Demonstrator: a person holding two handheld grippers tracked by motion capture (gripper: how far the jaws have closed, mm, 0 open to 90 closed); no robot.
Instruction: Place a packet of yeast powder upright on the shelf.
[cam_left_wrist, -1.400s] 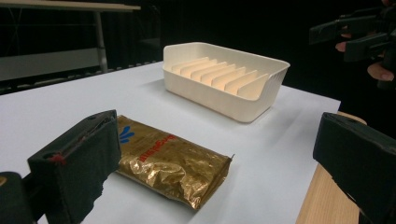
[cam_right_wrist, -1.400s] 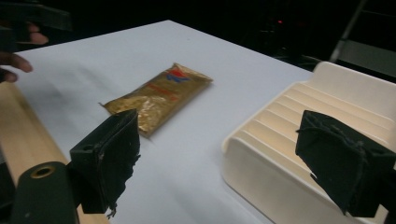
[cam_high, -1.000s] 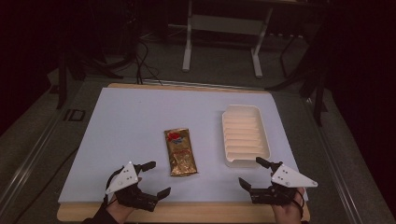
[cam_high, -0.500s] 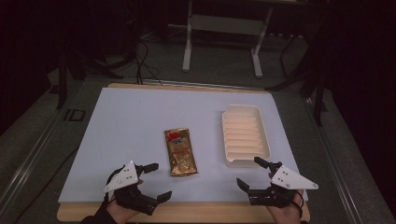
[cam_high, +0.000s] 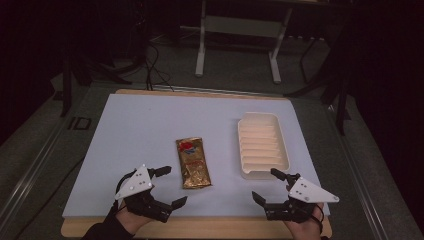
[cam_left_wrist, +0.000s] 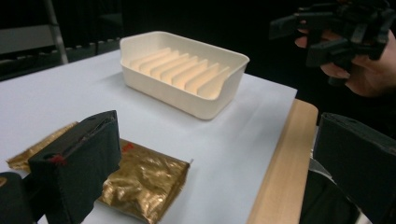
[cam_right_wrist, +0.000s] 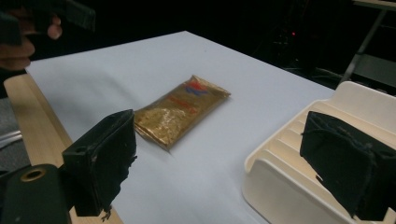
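Pale blue-white sheeting covers the table (cam_high: 150, 130), with a strip of bare wood showing along the near edge. On it, toward three o'clock from the centre, sits a cream plastic tray (cam_high: 262, 145) with raised ribs across its floor and one low, scooped end facing the person; in the left gripper view the same tray (cam_left_wrist: 187, 70) stands well beyond the near jaw.

Just left of the tray, near the middle of the sheet, lies a gold foil packet (cam_high: 192, 162), flat and lengthwise from twelve to six o'clock. Its skin is crinkled and shiny, with a red and blue mark at the far end and reddish print down the middle; the right gripper view shows the packet (cam_right_wrist: 180, 109) with sealed, flattened ends.

At seven o'clock from the packet the left gripper (cam_high: 167, 187) hovers close beside it without touching, its jaws spread wide with nothing between them. At five o'clock from the packet, just off the tray's near end, the right gripper (cam_high: 267, 185) likewise stands with jaws parted and empty.
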